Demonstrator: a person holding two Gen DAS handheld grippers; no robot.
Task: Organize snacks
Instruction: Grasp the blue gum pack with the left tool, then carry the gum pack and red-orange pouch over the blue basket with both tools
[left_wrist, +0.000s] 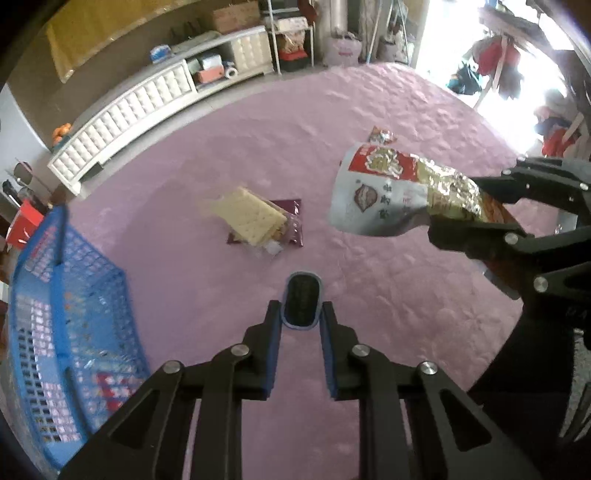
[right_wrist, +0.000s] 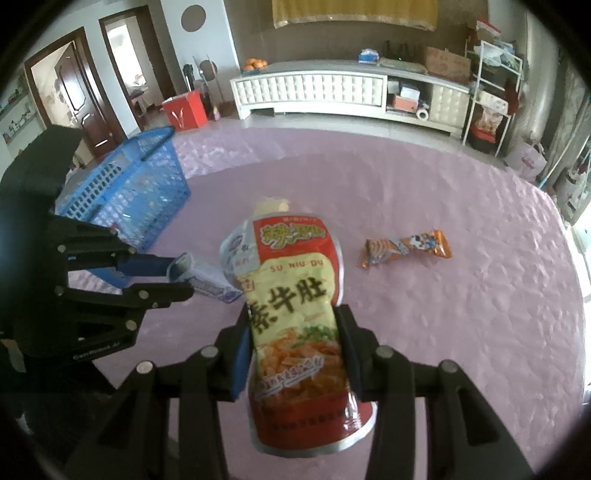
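my right gripper (right_wrist: 295, 347) pinches a red-and-yellow foil snack pouch (right_wrist: 295, 317); my left gripper (left_wrist: 301, 314) clamps a small blue-rimmed silver packet (left_wrist: 301, 304).

Tabletop (right_wrist: 461, 295) covered in a wrinkled pink cloth, rounded edge. Far wall dark brown, with a yellow hanging (right_wrist: 354, 13) at top. Against it, a long low white cabinet (right_wrist: 314, 92) with tufted fronts and open shelves holding boxes; a plate of oranges (right_wrist: 255, 63) on its left end, a cardboard box (right_wrist: 447, 64) toward the right. White metal rack (right_wrist: 491, 92) beside it. Left: two dark wooden doors (right_wrist: 77, 96), a red bag (right_wrist: 184, 110) on the pale floor. Strong daylight enters from the right side (left_wrist: 461, 44), overexposed.
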